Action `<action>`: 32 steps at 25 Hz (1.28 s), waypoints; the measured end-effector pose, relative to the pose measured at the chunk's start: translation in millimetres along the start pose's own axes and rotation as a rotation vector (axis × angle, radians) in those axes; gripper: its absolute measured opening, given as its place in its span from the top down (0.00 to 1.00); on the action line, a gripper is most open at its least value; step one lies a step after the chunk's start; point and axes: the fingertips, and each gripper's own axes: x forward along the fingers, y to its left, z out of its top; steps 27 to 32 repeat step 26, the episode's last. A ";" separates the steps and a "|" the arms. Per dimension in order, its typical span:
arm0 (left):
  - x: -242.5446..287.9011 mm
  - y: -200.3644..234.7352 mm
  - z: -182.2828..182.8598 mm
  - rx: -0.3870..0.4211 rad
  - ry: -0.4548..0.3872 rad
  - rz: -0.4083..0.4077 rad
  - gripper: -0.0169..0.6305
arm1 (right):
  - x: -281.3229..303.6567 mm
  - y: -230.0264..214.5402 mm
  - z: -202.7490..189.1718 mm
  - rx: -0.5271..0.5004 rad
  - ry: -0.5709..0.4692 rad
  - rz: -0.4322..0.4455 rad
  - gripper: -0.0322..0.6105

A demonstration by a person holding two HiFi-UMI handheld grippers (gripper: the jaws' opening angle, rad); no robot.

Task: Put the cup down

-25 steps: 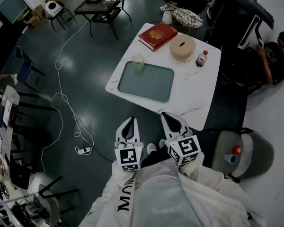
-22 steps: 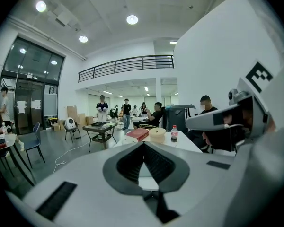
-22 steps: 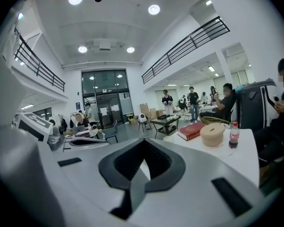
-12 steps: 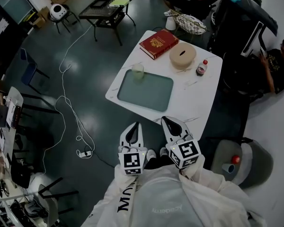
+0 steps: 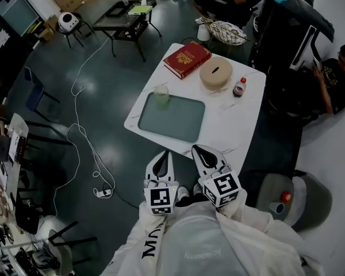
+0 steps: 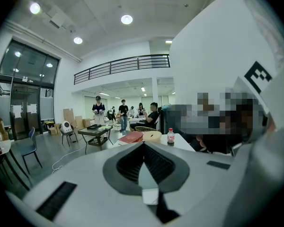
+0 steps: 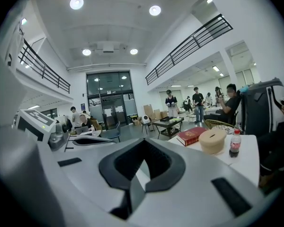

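A pale green cup [image 5: 161, 96] stands upright at the far left corner of a grey-green tray [image 5: 175, 122] on the white table [image 5: 233, 134]. No gripper holds it. In the head view my left gripper [image 5: 163, 161] and right gripper [image 5: 202, 154] are side by side just short of the table's near edge, both shut and empty. The left gripper view shows my left gripper [image 6: 144, 148] with its jaws together, and the right gripper view shows my right gripper [image 7: 144, 160] the same way. The cup appears in neither gripper view.
On the table's far side lie a red book [image 5: 187, 59], a round beige box [image 5: 215, 73] and a small bottle [image 5: 239, 87]. A grey stool [image 5: 302, 183] stands at the right. A white cable [image 5: 80, 137] trails over the floor at the left. A person [image 5: 333, 76] sits at the right.
Both grippers have edged a little forward toward the table, staying shut. The cup has kept its place on the tray.
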 end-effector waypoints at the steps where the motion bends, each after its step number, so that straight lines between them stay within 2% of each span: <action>1: 0.6 0.3 -0.3 0.001 0.001 0.001 0.96 | 0.6 0.2 -0.1 -0.006 0.001 0.004 0.94; 32: 6.8 5.7 -8.3 -0.004 0.025 0.015 0.96 | 10.0 -4.0 -7.4 -0.001 0.025 0.011 0.94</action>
